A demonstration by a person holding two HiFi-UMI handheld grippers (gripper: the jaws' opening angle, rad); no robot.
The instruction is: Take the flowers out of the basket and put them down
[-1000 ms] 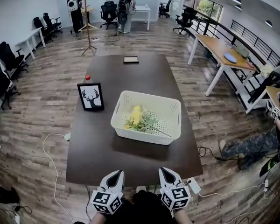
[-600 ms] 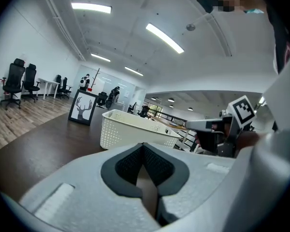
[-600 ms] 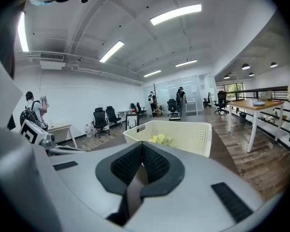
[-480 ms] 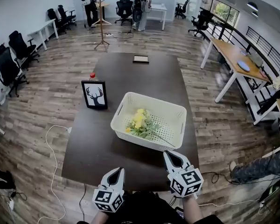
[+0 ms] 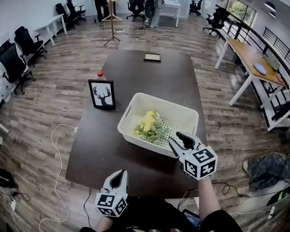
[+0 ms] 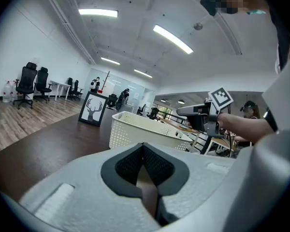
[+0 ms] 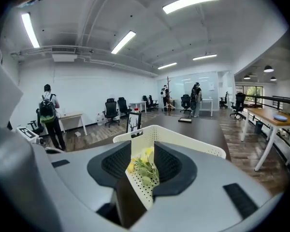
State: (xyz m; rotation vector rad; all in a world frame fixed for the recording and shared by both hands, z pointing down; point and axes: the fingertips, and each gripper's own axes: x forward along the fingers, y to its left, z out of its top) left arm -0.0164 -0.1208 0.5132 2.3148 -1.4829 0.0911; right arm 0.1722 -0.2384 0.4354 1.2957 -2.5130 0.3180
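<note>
Stretching away from the person, a long dark table (image 5: pixel 92 153) is carrying everything in play. A white perforated basket (image 5: pixel 169 106) is sitting on its near right part, set at a slight angle to the table's edges. A framed stag picture (image 5: pixel 102 94) is standing upright to the basket's left, well apart from it.

Inside the basket, a bunch of flowers (image 5: pixel 152 128) is lying flat on the floor. Its long axis is running diagonally, with the yellow blooms pointing to the far left and the green stems trailing toward the near right corner. Nothing else is showing in the basket.

The right gripper (image 5: pixel 176 138) is hanging over that near right corner, aiming at the stems. Its jaws have just been opening and are standing apart with nothing gripped between them. The left gripper (image 5: pixel 118 173) is hovering at the table's near edge, its jaws pressed together at the tips and empty.

A flat dark item (image 5: pixel 152 57) is lying at the far end, and a small red-capped thing (image 5: pixel 100 73) is sitting behind the picture.
</note>
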